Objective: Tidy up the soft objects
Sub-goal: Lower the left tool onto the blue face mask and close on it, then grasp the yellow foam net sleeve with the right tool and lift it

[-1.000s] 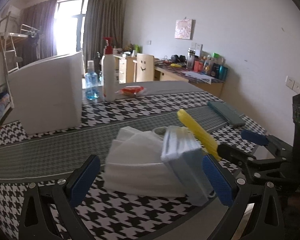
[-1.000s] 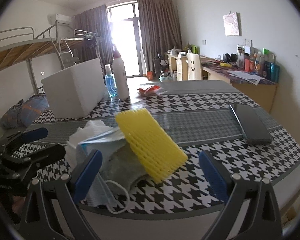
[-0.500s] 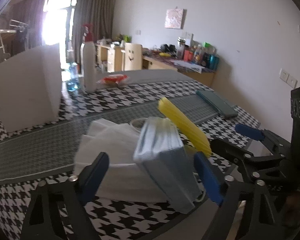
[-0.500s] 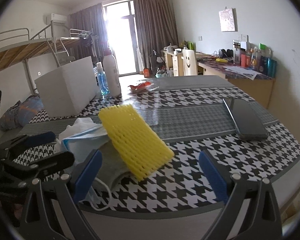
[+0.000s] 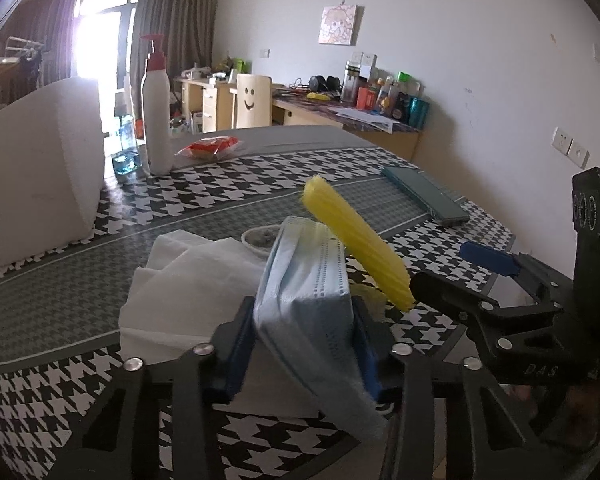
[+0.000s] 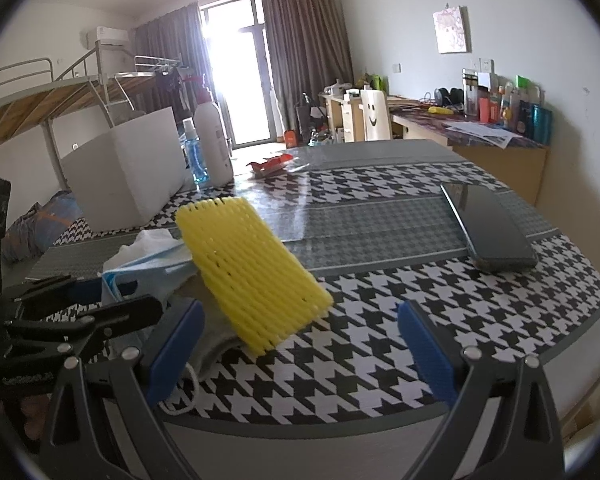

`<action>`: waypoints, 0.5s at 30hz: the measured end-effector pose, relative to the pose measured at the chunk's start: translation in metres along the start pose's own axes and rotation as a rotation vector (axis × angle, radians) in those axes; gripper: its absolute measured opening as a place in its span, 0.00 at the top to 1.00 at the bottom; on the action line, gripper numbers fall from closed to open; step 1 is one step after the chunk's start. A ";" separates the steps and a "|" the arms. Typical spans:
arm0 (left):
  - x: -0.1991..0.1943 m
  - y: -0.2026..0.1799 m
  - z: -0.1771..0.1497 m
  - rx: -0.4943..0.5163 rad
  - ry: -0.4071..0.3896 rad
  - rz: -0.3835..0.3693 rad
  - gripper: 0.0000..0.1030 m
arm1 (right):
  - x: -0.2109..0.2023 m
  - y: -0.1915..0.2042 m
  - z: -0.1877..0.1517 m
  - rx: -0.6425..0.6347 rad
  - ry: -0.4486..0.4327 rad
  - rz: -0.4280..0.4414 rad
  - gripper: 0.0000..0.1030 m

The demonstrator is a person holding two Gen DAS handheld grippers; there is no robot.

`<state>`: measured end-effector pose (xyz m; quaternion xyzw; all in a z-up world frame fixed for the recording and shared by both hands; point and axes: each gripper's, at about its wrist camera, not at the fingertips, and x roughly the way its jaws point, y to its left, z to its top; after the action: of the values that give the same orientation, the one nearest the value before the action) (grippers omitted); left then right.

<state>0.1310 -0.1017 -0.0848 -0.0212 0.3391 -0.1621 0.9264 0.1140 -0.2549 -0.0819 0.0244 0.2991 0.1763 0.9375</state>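
Your left tool (image 5: 304, 336) has swung in from wide apart and its jaws are closing on the blue face mask (image 5: 312, 304); the pads already sit against both sides of the folded stack, so you have it clamped at the near edge of the desk (image 5: 60, 288). That means the first soft item is about ready to lift away from the pile. The white tissues (image 5: 188, 284) have not shifted and lie just left of the mask, touching it. Behind, the yellow foam net (image 6: 252, 276) leans tilted on the heap as before, one end raised. Your right tool (image 6: 296, 356) has eased a little nearer to the net but stands wide apart, nothing between its fingers.

Count it off, left to right: one white box (image 5: 36, 168), one small blue bottle (image 6: 194, 152), one tall white pump bottle (image 5: 156, 116), one red packet (image 5: 210, 148), one tissue bundle, one mask stack, one grey cloth (image 6: 212, 340) underneath, one yellow net, one dark phone (image 6: 488, 228).
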 end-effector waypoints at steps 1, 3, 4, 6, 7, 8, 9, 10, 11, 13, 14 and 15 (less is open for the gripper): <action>0.000 0.001 0.000 -0.001 0.000 -0.007 0.60 | 0.000 0.000 0.000 0.002 0.000 0.001 0.04; -0.003 0.001 0.000 0.003 -0.005 -0.015 0.62 | 0.001 0.000 0.000 -0.002 0.002 0.001 0.04; -0.005 0.001 0.000 0.005 -0.010 -0.018 0.63 | 0.002 0.001 0.001 -0.006 0.003 -0.001 0.04; -0.010 0.000 0.000 0.009 -0.023 -0.023 0.63 | 0.003 0.003 0.002 -0.015 0.003 0.000 0.04; -0.012 0.001 0.000 0.010 -0.028 -0.024 0.63 | 0.003 0.004 0.003 -0.022 0.002 0.005 0.04; -0.013 0.001 0.001 0.011 -0.029 -0.022 0.63 | 0.003 0.006 0.003 -0.030 0.001 0.008 0.04; -0.014 0.001 0.001 0.009 -0.031 -0.020 0.63 | 0.004 0.009 0.004 -0.036 0.001 0.010 0.04; -0.016 0.002 0.000 0.011 -0.031 -0.023 0.63 | 0.004 0.012 0.004 -0.048 0.002 0.013 0.04; -0.017 0.002 0.000 0.014 -0.032 -0.026 0.63 | 0.005 0.014 0.004 -0.057 0.004 0.015 0.04; -0.019 0.001 -0.001 0.021 -0.038 -0.033 0.63 | 0.007 0.018 0.003 -0.071 0.009 0.021 0.04; -0.020 0.000 0.000 0.023 -0.041 -0.036 0.63 | 0.008 0.020 0.003 -0.076 0.010 0.025 0.04; -0.021 0.000 0.000 0.024 -0.043 -0.036 0.63 | 0.008 0.021 0.003 -0.079 0.011 0.027 0.05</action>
<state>0.1158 -0.0952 -0.0723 -0.0195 0.3169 -0.1825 0.9305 0.1158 -0.2325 -0.0806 -0.0095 0.2968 0.2009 0.9335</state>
